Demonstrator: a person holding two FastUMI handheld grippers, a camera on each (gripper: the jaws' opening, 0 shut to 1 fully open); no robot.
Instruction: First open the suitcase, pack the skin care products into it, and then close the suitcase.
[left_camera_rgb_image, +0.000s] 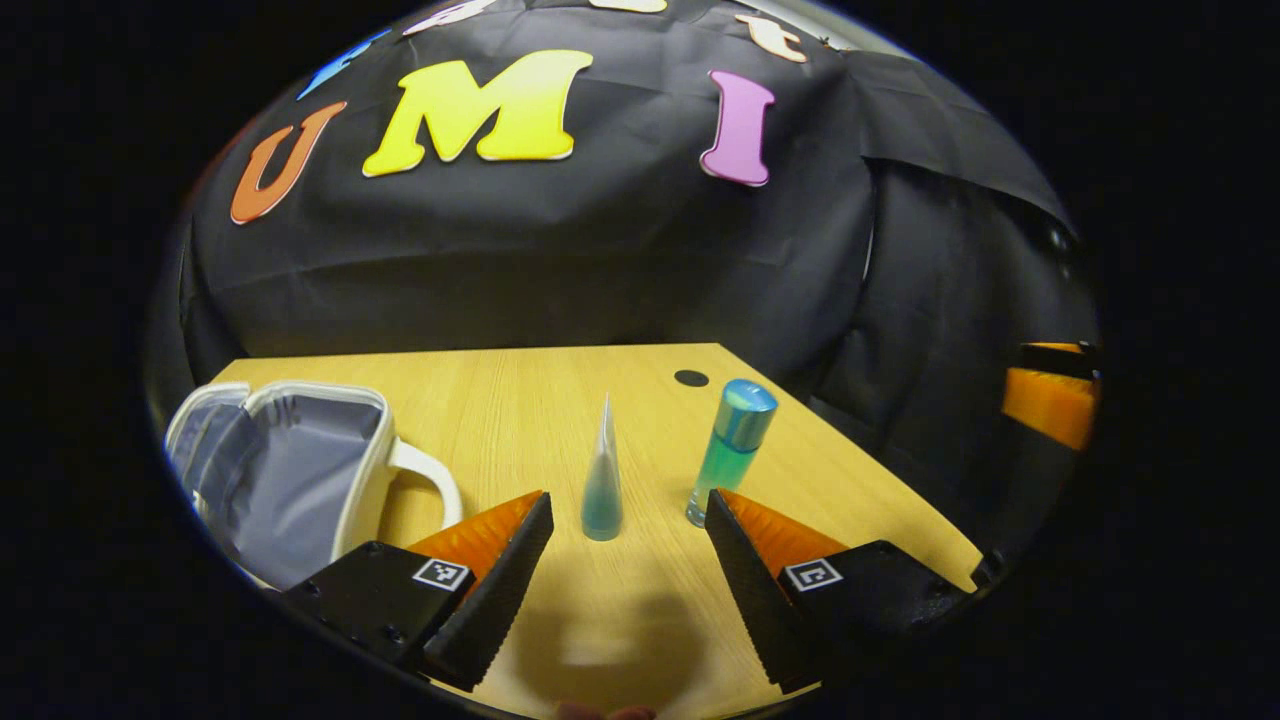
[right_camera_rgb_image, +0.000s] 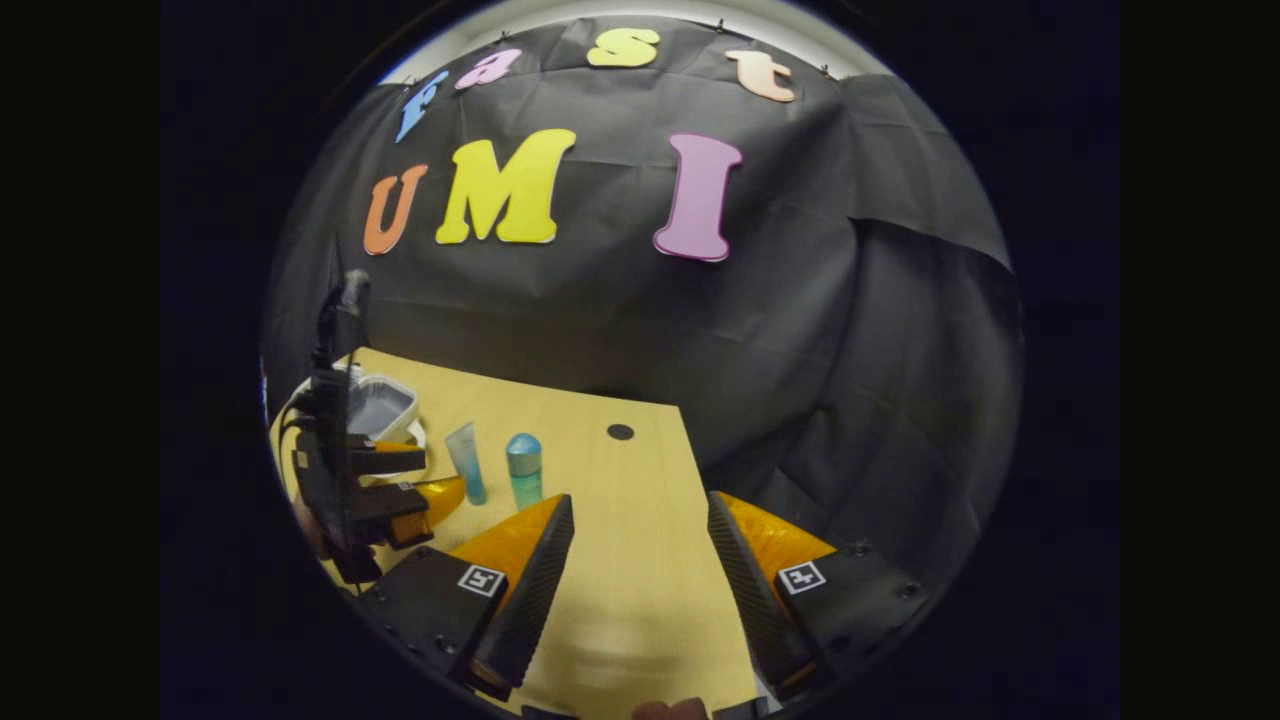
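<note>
Ahead, both grippers' jaws gape wide; tube (left_camera_rgb_image: 602, 480) and bottle (left_camera_rgb_image: 731, 450) stand beside the open suitcase (left_camera_rgb_image: 285, 475).

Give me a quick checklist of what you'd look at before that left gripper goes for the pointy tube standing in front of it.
1. Suitcase open to receive things: ok, lid up, grey lining showing.
2. Left gripper open: ok, wide gap between its fingers.
3. Tube upright and lined up with that gap: ok, just ahead of the fingertips.
4. Bottle out of the way: not ok, it stands close to one fingertip and might get knocked.
5. Right gripper clear of the tube: ok, open over bare table.
6. Suitcase stability: cannot tell.
</note>
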